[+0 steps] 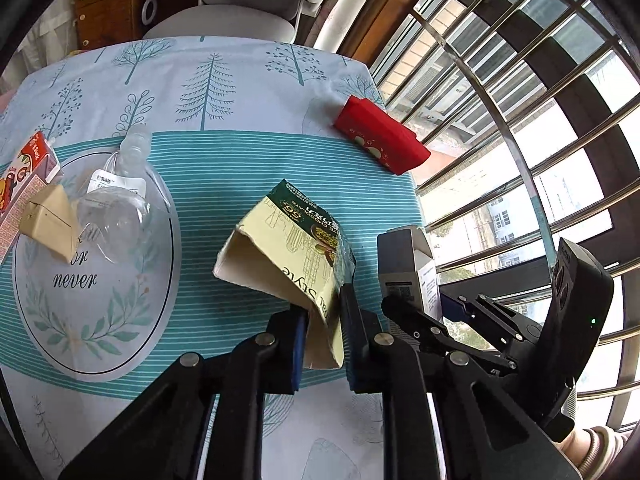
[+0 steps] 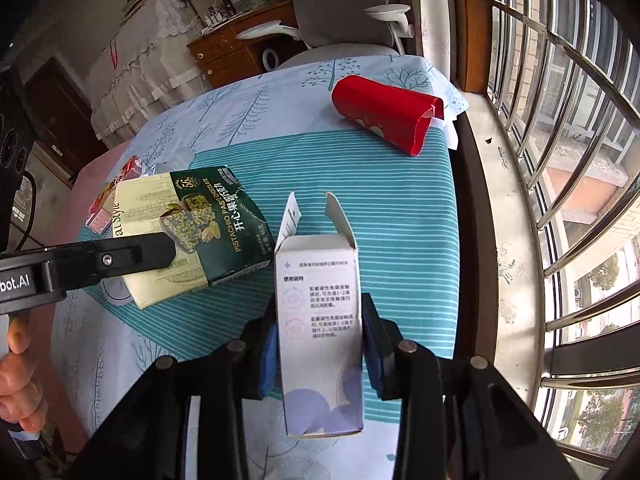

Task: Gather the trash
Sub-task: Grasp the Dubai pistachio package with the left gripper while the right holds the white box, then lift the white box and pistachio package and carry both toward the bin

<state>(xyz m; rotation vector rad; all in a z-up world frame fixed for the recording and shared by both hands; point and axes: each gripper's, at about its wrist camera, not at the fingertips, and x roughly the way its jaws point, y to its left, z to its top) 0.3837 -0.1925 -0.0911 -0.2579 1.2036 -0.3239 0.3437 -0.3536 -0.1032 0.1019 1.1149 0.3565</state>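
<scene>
Left gripper (image 1: 324, 320): lower centre of the left wrist view; jaws narrow, blue pads pinching the near end of the chocolate box (image 1: 288, 240). No earlier state noted.

Chocolate box: flattened cream-and-green carton, crumpled, printed "Pistachio"; held clear of the desk (image 1: 224, 92), long axis running from the gripper toward the upper left of the frame, open end up-left.

Right gripper (image 2: 319, 344): lower centre of the right wrist view; jaws part-way open, pads pressed on both sides of the white box (image 2: 318, 320).

White box: small upright carton, grey print and purple shapes near the bottom, top flaps open and pointing to the frame's top; long axis vertical in frame.

Other items on the desk: red sleeve (image 1: 380, 140), upper right; clear plastic pouch (image 1: 116, 196), tan carton (image 1: 50, 220) and red-printed carton (image 1: 24, 176) at left.
</scene>
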